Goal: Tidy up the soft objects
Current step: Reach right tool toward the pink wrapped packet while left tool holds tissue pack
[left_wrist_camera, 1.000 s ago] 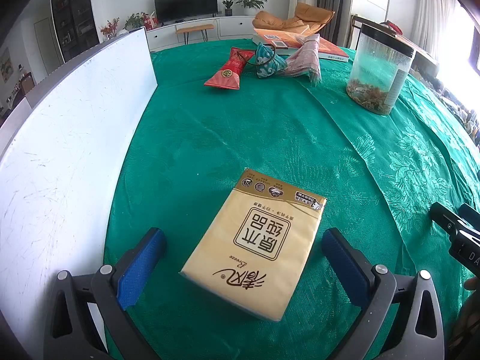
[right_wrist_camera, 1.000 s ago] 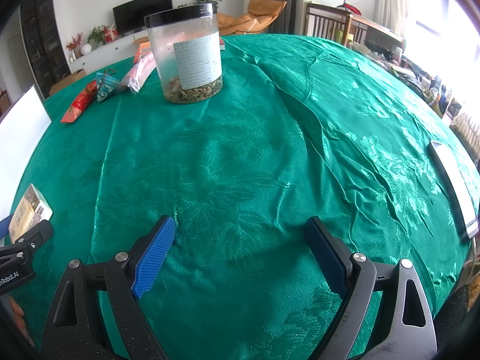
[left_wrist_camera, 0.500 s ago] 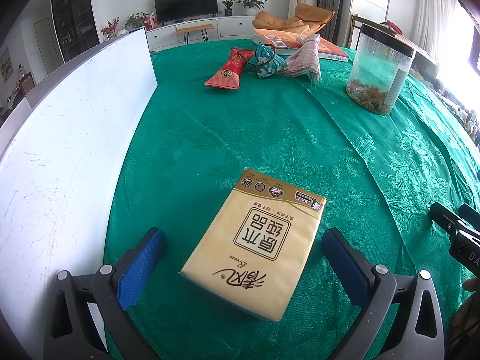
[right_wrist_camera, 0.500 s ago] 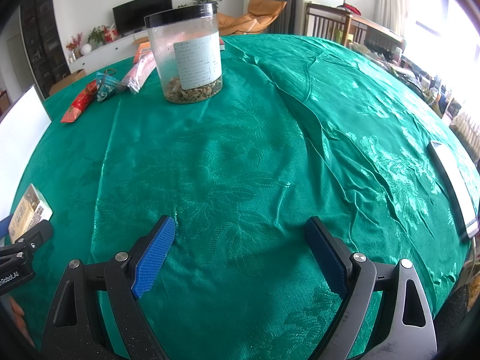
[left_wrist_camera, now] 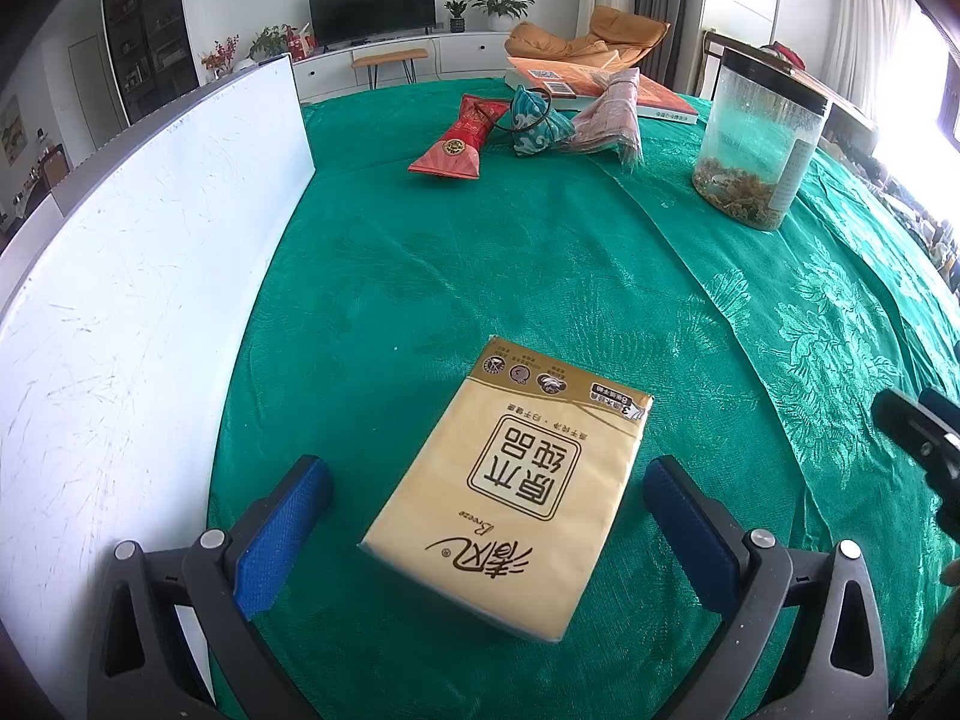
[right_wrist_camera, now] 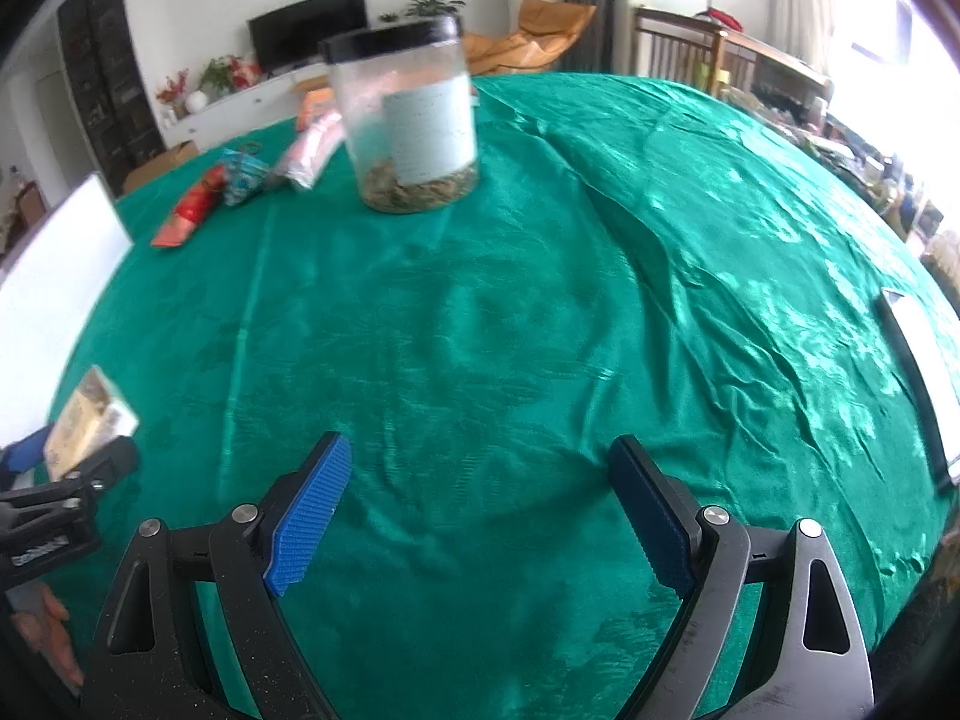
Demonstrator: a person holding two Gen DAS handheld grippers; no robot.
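A yellow tissue pack point(left_wrist_camera: 510, 483) lies flat on the green tablecloth, between the wide-apart fingers of my left gripper point(left_wrist_camera: 486, 480), which is open and touches nothing. At the table's far side lie a red pouch point(left_wrist_camera: 456, 141), a teal pouch point(left_wrist_camera: 534, 123) and a pink pouch point(left_wrist_camera: 609, 120). My right gripper point(right_wrist_camera: 480, 480) hovers open over bare cloth, with nothing between its blue pads. From the right wrist, the tissue pack point(right_wrist_camera: 84, 420) shows at the far left, and the red pouch point(right_wrist_camera: 189, 213), teal pouch point(right_wrist_camera: 240, 180) and pink pouch point(right_wrist_camera: 309, 153) lie beyond.
A white board point(left_wrist_camera: 138, 276) stands upright along the left. A clear jar with a black lid point(left_wrist_camera: 756, 144) point(right_wrist_camera: 411, 120) stands right of the pouches. An orange book point(left_wrist_camera: 600, 87) lies behind them. A flat white-and-black device point(right_wrist_camera: 921, 372) rests at the right table edge.
The right wrist view has shifted and blurred: the jar and pouches now sit further right and nearer, so my right gripper is moving. The left gripper and tissue pack are unchanged.
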